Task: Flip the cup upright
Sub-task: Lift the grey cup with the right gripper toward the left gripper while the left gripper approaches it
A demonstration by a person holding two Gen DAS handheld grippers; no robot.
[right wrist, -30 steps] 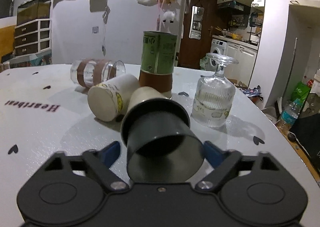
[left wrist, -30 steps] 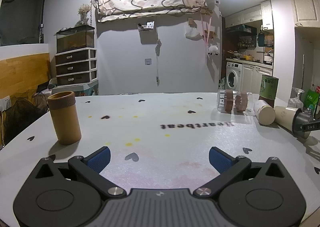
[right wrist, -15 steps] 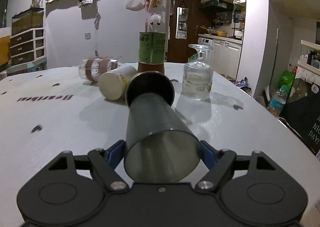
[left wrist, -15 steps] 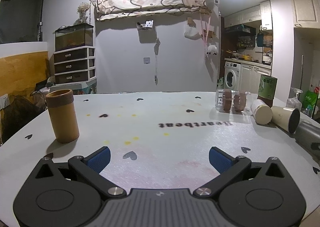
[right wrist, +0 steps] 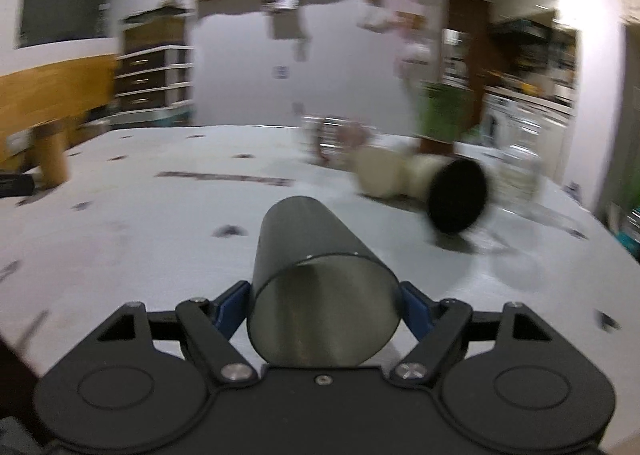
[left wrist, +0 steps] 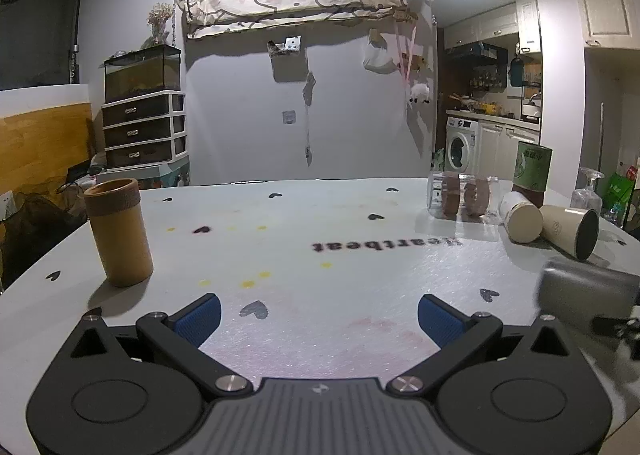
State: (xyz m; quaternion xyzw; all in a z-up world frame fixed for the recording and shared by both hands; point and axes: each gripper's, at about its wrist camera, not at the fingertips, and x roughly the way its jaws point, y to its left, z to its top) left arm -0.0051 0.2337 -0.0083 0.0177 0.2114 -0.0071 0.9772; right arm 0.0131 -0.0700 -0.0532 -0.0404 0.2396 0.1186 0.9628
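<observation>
The steel cup (right wrist: 320, 287) lay lengthwise between the blue pads (right wrist: 228, 309) of the right gripper (right wrist: 322, 307), which were closed against its sides near the end facing the camera; its far end pointed out over the table (right wrist: 140, 223). The left wrist view caught the same cup (left wrist: 580, 293) side-on and blurred at its right edge. That view alone showed the left gripper (left wrist: 318, 313), jaws spread wide and holding nothing, with a brown cup (left wrist: 119, 233) upright beyond it. Both showed a beige cup (right wrist: 448, 191) lying on its side.
</observation>
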